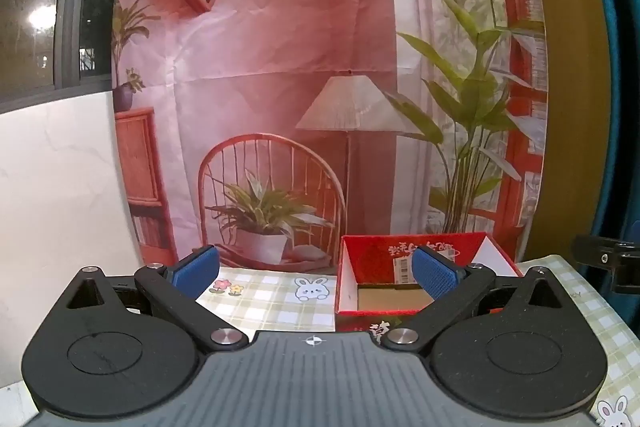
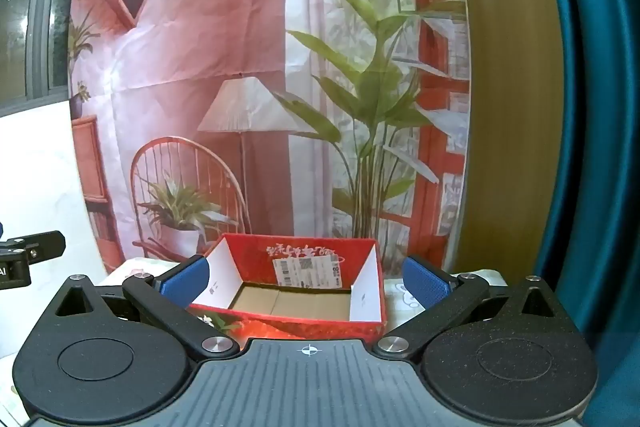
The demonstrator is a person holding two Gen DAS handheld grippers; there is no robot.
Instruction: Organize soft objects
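Two wrist views of one table scene. In the left wrist view, the left gripper (image 1: 315,273) fills the lower part of the frame, its blue fingers (image 1: 196,271) spread wide with nothing between them. A red box (image 1: 372,321) with an open top stands at lower centre-right, on a checked cloth (image 1: 272,301) printed with rabbits and flowers; the right-hand finger overlaps the box's far wall in the picture, though contact cannot be judged. Part of the right gripper (image 1: 612,261) shows at the right edge. In the right wrist view, the right gripper (image 2: 306,281) likewise has its fingers (image 2: 424,285) released and wide apart, and the box (image 2: 304,325) lies at lower centre, framed between them. Its inside shows a brown cardboard floor, white side walls and a barcode label (image 2: 308,269) on the far wall; no soft object is visible in either view. A printed backdrop (image 2: 224,67) of a chair, lamp and plants hangs behind the table, with a window (image 2: 44,7) at upper left and a teal curtain (image 2: 592,107) at right.
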